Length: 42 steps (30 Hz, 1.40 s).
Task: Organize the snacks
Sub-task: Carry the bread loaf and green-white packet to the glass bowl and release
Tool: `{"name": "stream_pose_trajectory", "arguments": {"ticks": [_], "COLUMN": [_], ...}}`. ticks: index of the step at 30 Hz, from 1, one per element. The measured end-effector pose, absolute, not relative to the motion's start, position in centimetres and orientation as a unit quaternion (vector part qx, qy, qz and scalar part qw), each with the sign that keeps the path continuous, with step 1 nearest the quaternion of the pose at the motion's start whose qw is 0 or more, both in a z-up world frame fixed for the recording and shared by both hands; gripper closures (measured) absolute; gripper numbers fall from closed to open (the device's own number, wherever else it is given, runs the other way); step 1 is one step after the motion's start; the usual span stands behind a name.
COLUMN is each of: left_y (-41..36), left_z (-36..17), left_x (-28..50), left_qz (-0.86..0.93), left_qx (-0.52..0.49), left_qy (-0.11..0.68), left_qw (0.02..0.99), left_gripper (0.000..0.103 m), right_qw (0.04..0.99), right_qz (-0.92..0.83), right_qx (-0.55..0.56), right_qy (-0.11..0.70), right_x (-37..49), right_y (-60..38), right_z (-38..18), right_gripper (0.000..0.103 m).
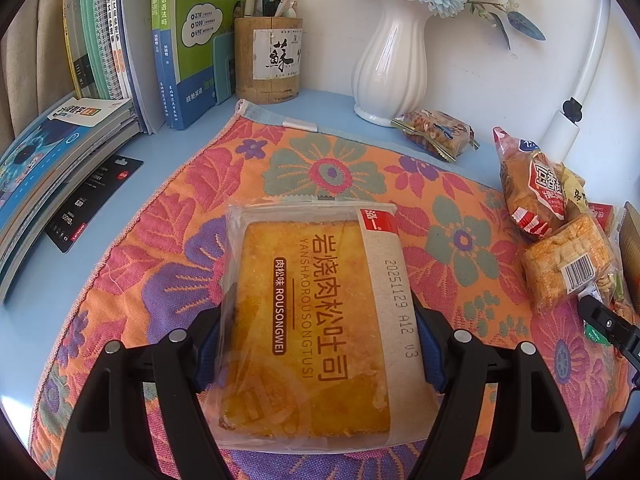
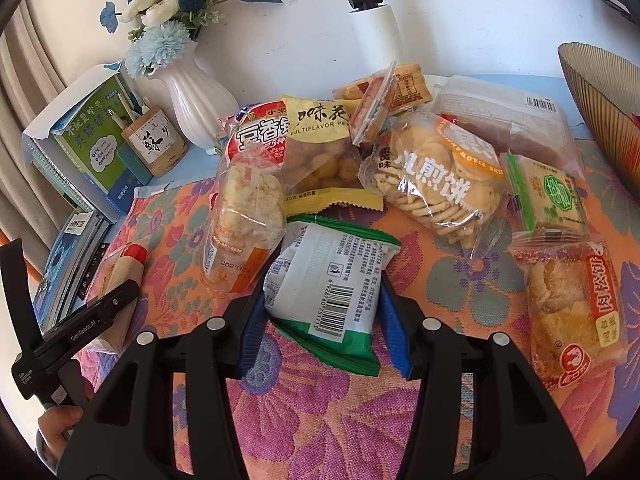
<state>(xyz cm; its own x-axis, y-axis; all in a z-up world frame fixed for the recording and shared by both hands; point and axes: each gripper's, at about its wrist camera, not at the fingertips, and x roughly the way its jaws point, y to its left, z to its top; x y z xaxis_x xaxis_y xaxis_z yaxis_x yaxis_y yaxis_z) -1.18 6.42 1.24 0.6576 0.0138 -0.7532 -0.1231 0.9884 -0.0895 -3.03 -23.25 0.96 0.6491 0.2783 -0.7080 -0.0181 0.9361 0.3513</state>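
Observation:
My left gripper is shut on a clear-wrapped toast bread packet, its blue pads pressing both long sides, just above the floral cloth. My right gripper is shut on a green-and-white snack packet with a barcode, at the near edge of a pile of snacks: a rice cracker bag, a yellow peanut bag, a round cracker bag, a green biscuit pack and a meat floss cake pack. The left gripper also shows in the right wrist view.
Books, a pen holder and a white vase stand along the back wall. A small snack lies by the vase. A lamp post rises at the right. A ribbed bowl sits far right.

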Motion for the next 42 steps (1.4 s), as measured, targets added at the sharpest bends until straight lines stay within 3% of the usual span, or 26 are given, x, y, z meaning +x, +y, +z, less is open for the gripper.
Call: {"name": "stream_pose_trajectory", "arguments": {"ticks": [13,26,42], "left_y": [6.5,7.0,-3.2], "left_z": [1.3,3.4,9.7], "left_x": [-1.3,-3.7,-1.4], "left_qz": [0.053,0.078,-0.047], "left_qx": [-0.071,-0.074,-0.040], "left_qy": [0.408,0.334,0.318], "left_qw": [0.908,0.936,0.946], "left_gripper": [0.029,0.029,0.029], "right_qw": [0.875,0.886,0.912], "right_qz": [0.113,0.123,0.088], "right_qx": [0.252,0.304,0.292], "right_qy": [0.398,0.329,0.273], "right_x": [-5.5,-8.8,-10.8], "right_y": [-25.8,-30.4,-37.0], "right_z": [1.2,5.1,8.7], "right_gripper": [0.051,0.051,0.051]}}
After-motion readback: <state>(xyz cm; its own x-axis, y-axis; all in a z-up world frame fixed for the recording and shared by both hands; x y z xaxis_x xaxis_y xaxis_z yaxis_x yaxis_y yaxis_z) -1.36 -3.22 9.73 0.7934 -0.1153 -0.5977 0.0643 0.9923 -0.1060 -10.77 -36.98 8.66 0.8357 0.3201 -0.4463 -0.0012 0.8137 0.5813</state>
